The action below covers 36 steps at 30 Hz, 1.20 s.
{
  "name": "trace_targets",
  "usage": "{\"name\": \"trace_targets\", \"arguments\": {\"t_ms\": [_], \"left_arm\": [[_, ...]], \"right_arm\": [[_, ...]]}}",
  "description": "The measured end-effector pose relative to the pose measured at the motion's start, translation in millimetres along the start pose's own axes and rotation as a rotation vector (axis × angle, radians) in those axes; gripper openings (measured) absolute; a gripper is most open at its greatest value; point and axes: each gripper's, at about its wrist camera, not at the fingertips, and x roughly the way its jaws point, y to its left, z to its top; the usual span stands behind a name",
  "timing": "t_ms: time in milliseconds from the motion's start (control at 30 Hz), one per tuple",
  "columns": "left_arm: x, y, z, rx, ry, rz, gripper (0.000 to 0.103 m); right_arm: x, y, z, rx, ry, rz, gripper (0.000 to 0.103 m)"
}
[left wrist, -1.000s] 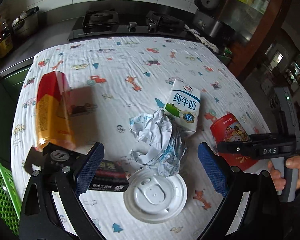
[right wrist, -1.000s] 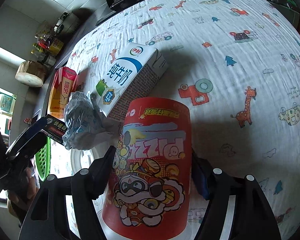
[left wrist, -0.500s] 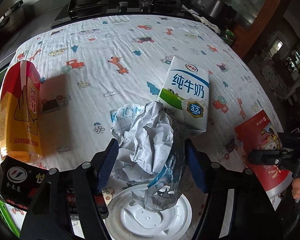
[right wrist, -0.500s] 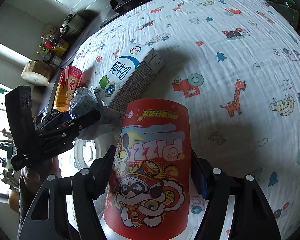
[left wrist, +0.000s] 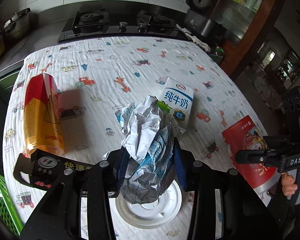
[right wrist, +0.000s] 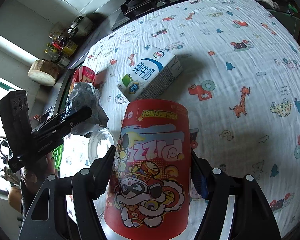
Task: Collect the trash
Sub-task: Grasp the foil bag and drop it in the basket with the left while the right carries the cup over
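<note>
From my left wrist camera, the left gripper [left wrist: 150,166] is pinched on the crumpled wrapper [left wrist: 148,146]: both blue pads press into its sides, and the wad stands up between my fingers, filling the gap and bulging above and below them. Directly under the wrapper lies a white plastic lid [left wrist: 150,208] flat on the printed tablecloth [left wrist: 114,64]; I cannot tell whether the wrapper's lower end touches it. Just beyond the wrapper, the white milk carton [left wrist: 177,104] lies on its side, its near end hidden behind the wad. To the left lies a red and yellow drink carton [left wrist: 42,114], and a small black box [left wrist: 48,166] sits at its near end, just beside my left finger. A green basket [left wrist: 0,196] shows at the far left edge. On the right I see the right gripper [left wrist: 274,158] clamped across a red paper cup [left wrist: 248,150].

From my right wrist camera, the right gripper [right wrist: 152,172] is closed on the red paper cup [right wrist: 152,164], one finger bearing on each side, the cup upside down with its print inverted. The milk carton [right wrist: 150,74] lies just beyond the cup's top. To the left, the left gripper [right wrist: 74,118] holds the crumpled wrapper [right wrist: 86,100] above the white plastic lid [right wrist: 98,144], with the green basket [right wrist: 58,156] below it.
</note>
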Motion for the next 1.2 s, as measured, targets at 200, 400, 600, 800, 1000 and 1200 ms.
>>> {"name": "trace_targets", "arguments": {"t_ms": [200,400,600,800,1000,1200], "left_arm": [[-65,30,-10,-0.032,-0.101,0.013,0.040],[-127,94,-41,-0.105,-0.170,0.138,0.040],[-172,179,-85,-0.232,-0.183,0.277,0.041],[-194,253,-132,-0.351,-0.160,0.387,0.041],[-185,299,-170,-0.447,-0.104,0.396,0.044],[-178,318,-195,-0.497,-0.074,0.392,0.064]], "right_arm": [[-6,42,-1,-0.066,-0.010,0.016,0.066],[12,100,-1,-0.148,0.013,0.062,0.066],[50,168,-4,-0.239,0.068,0.121,0.066],[92,237,-7,-0.328,0.132,0.171,0.066],[130,297,-12,-0.394,0.193,0.206,0.066],[163,338,-10,-0.433,0.227,0.217,0.066]]}}
